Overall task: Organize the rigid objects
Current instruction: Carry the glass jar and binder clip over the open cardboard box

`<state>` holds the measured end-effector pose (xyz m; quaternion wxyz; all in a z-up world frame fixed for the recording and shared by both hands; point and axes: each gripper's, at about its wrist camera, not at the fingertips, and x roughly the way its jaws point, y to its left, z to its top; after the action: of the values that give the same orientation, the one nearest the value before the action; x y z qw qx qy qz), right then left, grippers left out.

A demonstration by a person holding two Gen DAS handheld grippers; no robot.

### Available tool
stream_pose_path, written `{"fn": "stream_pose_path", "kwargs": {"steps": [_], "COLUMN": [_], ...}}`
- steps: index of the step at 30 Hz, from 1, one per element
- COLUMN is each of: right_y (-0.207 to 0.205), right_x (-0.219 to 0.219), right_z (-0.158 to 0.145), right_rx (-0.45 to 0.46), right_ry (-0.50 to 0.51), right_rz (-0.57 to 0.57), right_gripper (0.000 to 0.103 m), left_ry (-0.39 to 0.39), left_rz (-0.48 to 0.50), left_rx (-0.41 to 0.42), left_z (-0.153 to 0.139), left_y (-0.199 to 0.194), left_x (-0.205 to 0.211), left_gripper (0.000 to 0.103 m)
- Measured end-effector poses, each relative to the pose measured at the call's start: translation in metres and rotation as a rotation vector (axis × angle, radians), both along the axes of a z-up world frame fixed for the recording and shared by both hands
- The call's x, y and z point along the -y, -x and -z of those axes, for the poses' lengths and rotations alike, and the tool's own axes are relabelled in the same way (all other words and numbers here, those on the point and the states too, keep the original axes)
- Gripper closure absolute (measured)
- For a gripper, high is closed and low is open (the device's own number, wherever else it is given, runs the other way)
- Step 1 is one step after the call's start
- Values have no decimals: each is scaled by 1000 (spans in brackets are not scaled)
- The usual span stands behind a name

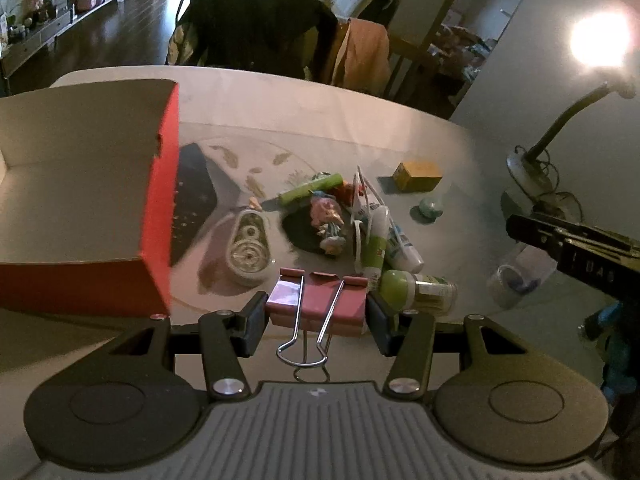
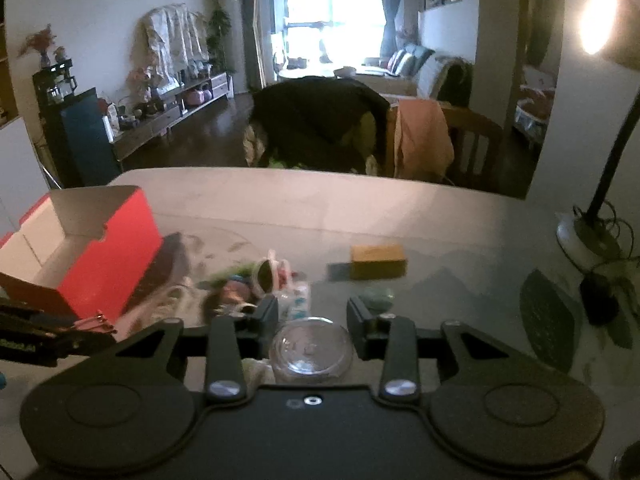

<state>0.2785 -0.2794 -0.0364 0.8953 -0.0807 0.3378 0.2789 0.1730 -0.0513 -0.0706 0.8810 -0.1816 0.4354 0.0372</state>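
My left gripper [image 1: 316, 320] is shut on a pink binder clip [image 1: 316, 300], whose wire handles point back toward the camera. It hangs above the table beside an open red box [image 1: 80, 200] on the left. In the right wrist view my right gripper [image 2: 312, 316] is shut on a clear round jar [image 2: 310, 350], its pads pressing on both sides. The left wrist view shows that jar [image 1: 516, 276] under the right gripper [image 1: 520, 236] at the right edge. The red box [image 2: 104, 248] and the clip [image 2: 96, 324] show at the left of the right wrist view.
A pile lies mid-table: white and green tubes [image 1: 380, 232], a small figurine [image 1: 328, 220], a green stick [image 1: 312, 188], a white oval case [image 1: 248, 248], a green-capped bottle [image 1: 416, 288]. A yellow block [image 1: 418, 176] and teal ball [image 1: 430, 208] sit behind. A desk lamp [image 1: 532, 160] stands right.
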Motion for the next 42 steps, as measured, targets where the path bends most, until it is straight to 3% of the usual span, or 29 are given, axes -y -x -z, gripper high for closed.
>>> {"fn": "stream_pose_path", "kwargs": {"steps": [13, 23, 32, 42], "right_y": [65, 80, 73, 66], "right_x": [-101, -192, -259, -318], "right_z": [-39, -49, -37, -3], "right_rx": [43, 63, 59, 13], "right_ry": [-22, -38, -2, 78], "right_rz": [-102, -168, -214, -249], "right_gripper": [67, 67, 67, 67], "left_ry": [-54, -101, -150, -193], "left_rz": [31, -3, -63, -57], "left_rx": [42, 56, 34, -60], "left_z": [-42, -51, -47, -16], "left_y": [52, 67, 59, 26], "left_x": [-84, -157, -221, -258], "left_gripper": [51, 51, 51, 51]}}
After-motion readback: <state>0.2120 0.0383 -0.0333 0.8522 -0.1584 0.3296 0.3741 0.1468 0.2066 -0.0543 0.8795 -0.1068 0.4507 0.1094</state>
